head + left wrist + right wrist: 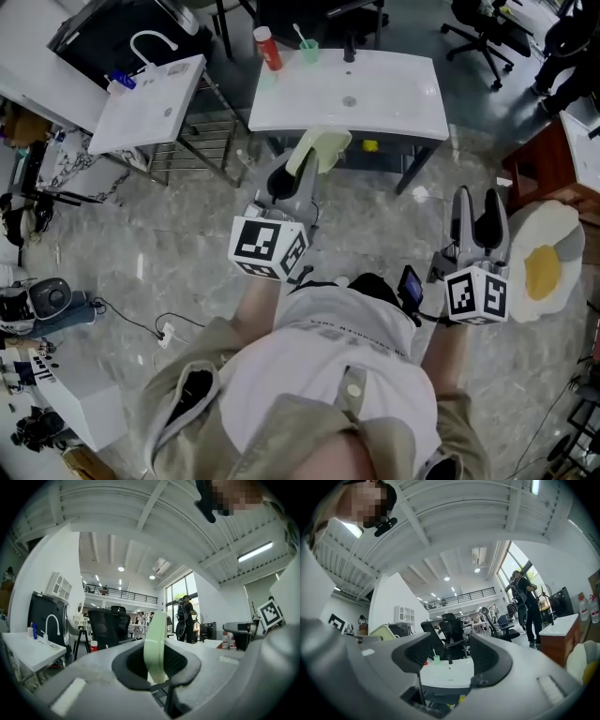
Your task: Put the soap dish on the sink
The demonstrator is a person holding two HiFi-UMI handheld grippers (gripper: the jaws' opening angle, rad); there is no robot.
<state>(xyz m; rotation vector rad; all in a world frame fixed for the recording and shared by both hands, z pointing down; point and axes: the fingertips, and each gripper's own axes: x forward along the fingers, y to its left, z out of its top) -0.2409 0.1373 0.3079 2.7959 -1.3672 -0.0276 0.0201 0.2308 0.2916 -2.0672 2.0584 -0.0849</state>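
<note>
My left gripper [295, 178] is shut on a pale green soap dish [319, 150], which stands on edge between the jaws and sticks out toward the white sink [375, 108] just ahead. In the left gripper view the soap dish [155, 641] fills the gap of the left gripper [157, 665]. My right gripper [476, 202] is held beside my right hip, open, with nothing in it. In the right gripper view the sink [450, 673] shows through the gap of the right gripper [449, 656].
On the sink's far edge stand a red bottle [267, 47], a green cup [308, 49] with a toothbrush, and a dark tap [349, 52]. A second sink [150, 108] stands to the left. A fried-egg cushion [544, 262] and a wooden cabinet [544, 169] are on the right.
</note>
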